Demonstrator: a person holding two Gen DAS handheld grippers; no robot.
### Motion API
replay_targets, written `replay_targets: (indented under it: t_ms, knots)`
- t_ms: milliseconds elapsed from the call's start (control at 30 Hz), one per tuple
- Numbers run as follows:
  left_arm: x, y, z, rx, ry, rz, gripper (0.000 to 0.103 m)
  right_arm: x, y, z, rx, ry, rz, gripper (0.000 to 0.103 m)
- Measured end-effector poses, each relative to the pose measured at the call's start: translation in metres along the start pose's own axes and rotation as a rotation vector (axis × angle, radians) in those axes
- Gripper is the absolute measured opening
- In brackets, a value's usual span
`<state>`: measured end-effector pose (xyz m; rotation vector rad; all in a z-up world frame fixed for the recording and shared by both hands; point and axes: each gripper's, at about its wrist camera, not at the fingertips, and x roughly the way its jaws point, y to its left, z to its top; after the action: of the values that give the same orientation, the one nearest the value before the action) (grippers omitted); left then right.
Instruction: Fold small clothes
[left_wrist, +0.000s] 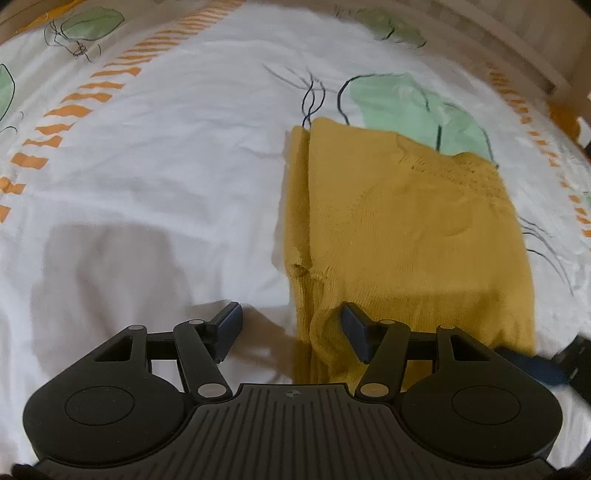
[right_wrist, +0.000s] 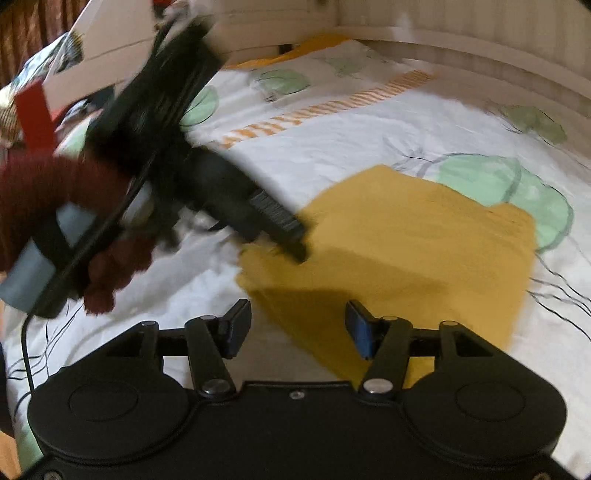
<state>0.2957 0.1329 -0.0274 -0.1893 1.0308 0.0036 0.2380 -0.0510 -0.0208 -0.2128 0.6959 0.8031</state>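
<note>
A mustard knitted garment (left_wrist: 406, 229) lies folded flat on the white printed bedsheet (left_wrist: 166, 166). My left gripper (left_wrist: 291, 332) is open low over its near left corner; a fold of the knit sits between the fingers, nearer the right pad, and is not pinched. In the right wrist view the garment (right_wrist: 406, 251) lies ahead. My right gripper (right_wrist: 297, 328) is open above its near edge, nothing pressed between the pads. The left gripper (right_wrist: 284, 229), blurred, reaches down to the garment's left corner, held by a hand in a dark red sleeve (right_wrist: 33, 188).
The sheet has green leaf prints (left_wrist: 413, 107) and orange dashed stripes (left_wrist: 92, 92). A pale wooden bed frame (right_wrist: 461, 40) curves round the far side. White boards and patterned cloth (right_wrist: 74, 55) are piled at the far left. A black cable (right_wrist: 27, 354) trails from the left gripper.
</note>
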Motion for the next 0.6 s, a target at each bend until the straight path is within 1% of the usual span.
replay_targets:
  t_ms: [67, 133, 233, 333, 467, 533, 567, 600]
  knots:
    - [-0.004, 0.002, -0.004, 0.013, 0.012, -0.005, 0.059, -0.010, -0.015, 0.000, 0.052, -0.017, -0.016, 0.063]
    - [-0.008, 0.005, -0.010, 0.022, 0.017, -0.011, 0.059, -0.019, -0.032, 0.001, 0.133, -0.048, -0.031, 0.064]
    - [-0.015, 0.008, -0.018, 0.032, 0.024, -0.020, 0.059, -0.022, -0.057, 0.003, 0.242, -0.068, -0.051, 0.066]
    - [-0.022, 0.010, -0.026, 0.045, 0.042, -0.032, 0.059, -0.024, -0.073, 0.004, 0.299, -0.076, -0.084, 0.068]
    - [-0.028, 0.009, -0.028, 0.073, 0.061, -0.047, 0.058, -0.026, -0.091, 0.003, 0.376, -0.085, -0.097, 0.070]
    - [-0.035, 0.014, -0.023, 0.039, 0.036, -0.076, 0.058, -0.027, -0.098, 0.001, 0.413, -0.094, -0.093, 0.070]
    - [-0.042, 0.018, -0.021, 0.006, 0.003, -0.106, 0.058, -0.028, -0.100, 0.001, 0.428, -0.100, -0.091, 0.072]
    - [-0.047, 0.024, -0.017, -0.039, -0.037, -0.149, 0.058, -0.030, -0.103, 0.001, 0.444, -0.106, -0.088, 0.077]
